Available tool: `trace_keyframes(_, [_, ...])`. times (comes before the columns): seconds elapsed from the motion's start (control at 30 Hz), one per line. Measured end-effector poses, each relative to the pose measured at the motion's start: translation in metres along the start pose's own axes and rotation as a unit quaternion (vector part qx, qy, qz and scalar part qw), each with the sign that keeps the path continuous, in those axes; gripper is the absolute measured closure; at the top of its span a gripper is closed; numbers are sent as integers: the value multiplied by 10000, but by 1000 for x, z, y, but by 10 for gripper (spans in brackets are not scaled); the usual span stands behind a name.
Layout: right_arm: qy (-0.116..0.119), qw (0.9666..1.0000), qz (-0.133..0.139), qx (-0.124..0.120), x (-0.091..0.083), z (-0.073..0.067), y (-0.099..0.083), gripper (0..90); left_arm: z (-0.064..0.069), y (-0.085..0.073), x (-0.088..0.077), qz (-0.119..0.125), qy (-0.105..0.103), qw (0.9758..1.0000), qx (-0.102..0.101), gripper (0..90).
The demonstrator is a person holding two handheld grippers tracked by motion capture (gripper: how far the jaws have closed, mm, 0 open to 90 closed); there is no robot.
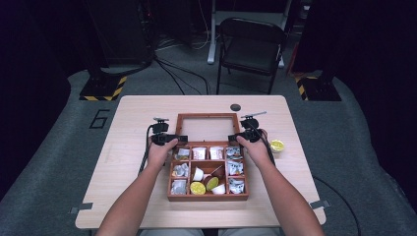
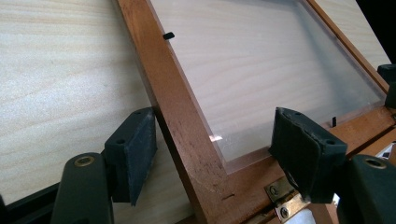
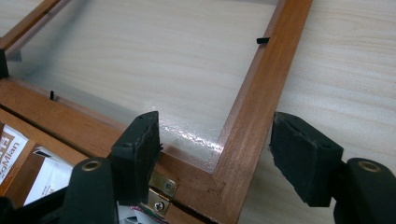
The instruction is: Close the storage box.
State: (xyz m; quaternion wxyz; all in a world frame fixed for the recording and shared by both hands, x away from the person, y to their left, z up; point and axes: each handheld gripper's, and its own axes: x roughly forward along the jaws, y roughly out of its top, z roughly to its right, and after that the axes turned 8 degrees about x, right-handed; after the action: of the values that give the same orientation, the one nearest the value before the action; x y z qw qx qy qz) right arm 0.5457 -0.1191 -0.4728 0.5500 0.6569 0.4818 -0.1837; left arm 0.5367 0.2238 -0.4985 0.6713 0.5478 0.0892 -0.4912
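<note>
**benchguy:** So where's the brown wooden compartment box [image 1: 207,169] sitting right now?

**tinkr_42:** Middle of the pale wooden worktop [image 1: 128,147], its clear-paned wooden-framed lid [image 1: 207,127] flipped open and lying flat behind it. Sachets and small cups fill the compartments. One yellow-topped cup [image 1: 277,145] sits off by itself near the right hand.

**benchguy:** And the claws?

**tinkr_42:** Left claw [image 2: 212,154] straddles the lid's left frame rail near the brass hinge [image 2: 282,201], jaws apart, not pinching. Right claw [image 3: 215,149] does likewise on the right rail, also open.
</note>
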Motion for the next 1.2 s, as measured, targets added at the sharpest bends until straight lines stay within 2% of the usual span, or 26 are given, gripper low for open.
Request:
trace_keyframes(0.07, [-8, 10000, -33, 22, 1, -1, 1, 321, 0, 0, 1, 24, -15, 10000, -55, 309])
trace_keyframes(0.2, [-39, 10000, -13, 40, 5, 1, 1, 306, -2, 0, 1, -5, -24, 10000, 1, 301])
trace_keyframes(0.33, [39, 9999, -12, 145, 8, 2, 1, 275, -3, 0, 2, -3, -42, 10000, 6, 295])
trace_keyframes(0.5, [114, 9995, -23, 307, 11, 4, 1, 257, -2, 0, 4, 29, -112, 9999, -103, 291])
trace_keyframes(0.63, [142, 9994, -24, 317, 12, 5, 2, 248, -2, 0, 5, -4, -152, 9999, -47, 277])
trace_keyframes(0.7, [161, 9993, -28, 327, 12, 5, 2, 244, -2, 0, 6, 8, -189, 9998, -100, 273])
trace_keyframes(0.73, [173, 9993, -31, 342, 12, 5, 2, 241, -3, 0, 7, 4, -197, 9998, -50, 270])
trace_keyframes(0.9, [284, 9988, -49, 408, 14, 9, 2, 230, -4, -1, 9, 10, -324, 9993, -176, 264])
trace_keyframes(1.1, [396, 9979, -58, 509, 17, 11, 2, 231, -5, 0, 10, -1, -355, 9993, -148, 259])
trace_keyframes(1.2, [488, 9966, -129, 656, 18, 12, 1, 228, -4, 0, 10, -1, -343, 9993, -137, 255])
